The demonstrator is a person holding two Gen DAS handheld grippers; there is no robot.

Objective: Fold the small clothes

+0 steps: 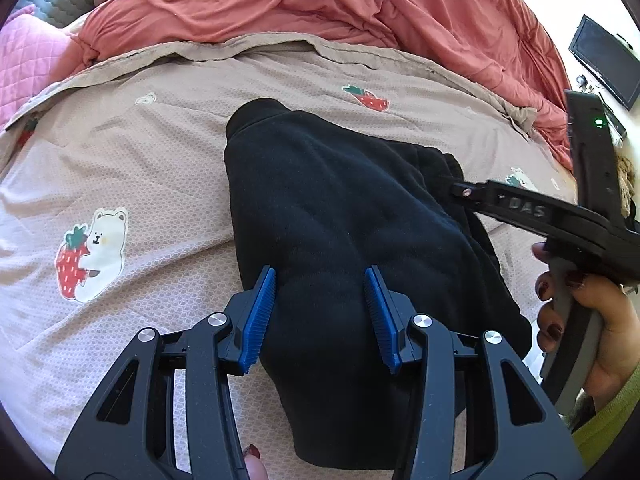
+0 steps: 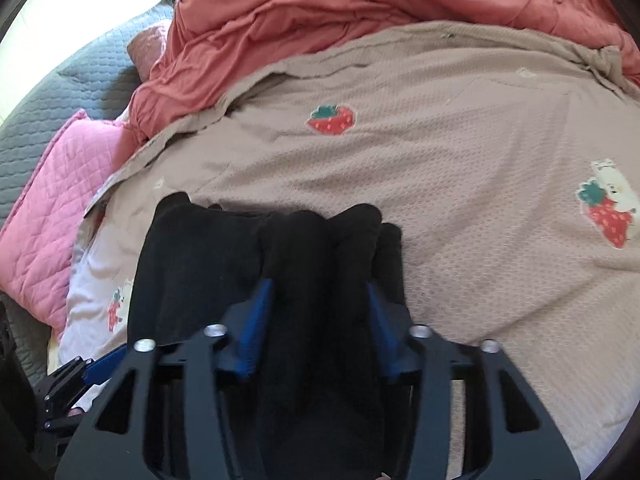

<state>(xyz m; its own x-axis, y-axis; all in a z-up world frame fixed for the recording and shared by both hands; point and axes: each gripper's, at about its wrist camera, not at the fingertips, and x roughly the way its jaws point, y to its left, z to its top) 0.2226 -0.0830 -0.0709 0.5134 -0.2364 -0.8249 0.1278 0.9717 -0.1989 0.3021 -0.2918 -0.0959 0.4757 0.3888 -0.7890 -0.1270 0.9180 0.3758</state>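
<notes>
beige strawberry-print bedspread [image 1: 160,168], coral duvet [image 1: 320,4] behind, pink pillow [image 2: 68,184]

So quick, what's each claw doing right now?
Left claw: open, pads either side of the black garment, not clamped.
Right claw: garment bunched between its pads; whether it grips cannot be told.

Black garment [image 2: 320,300] bunched between right hand-held gripper [image 2: 320,308] pads, over strawberry-print blanket [image 2: 460,184].

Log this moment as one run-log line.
stage: mid-fold | item: black garment on strawberry-print blanket | left gripper: open over near end | right gripper: open around bunched edge | rest: red duvet
</notes>
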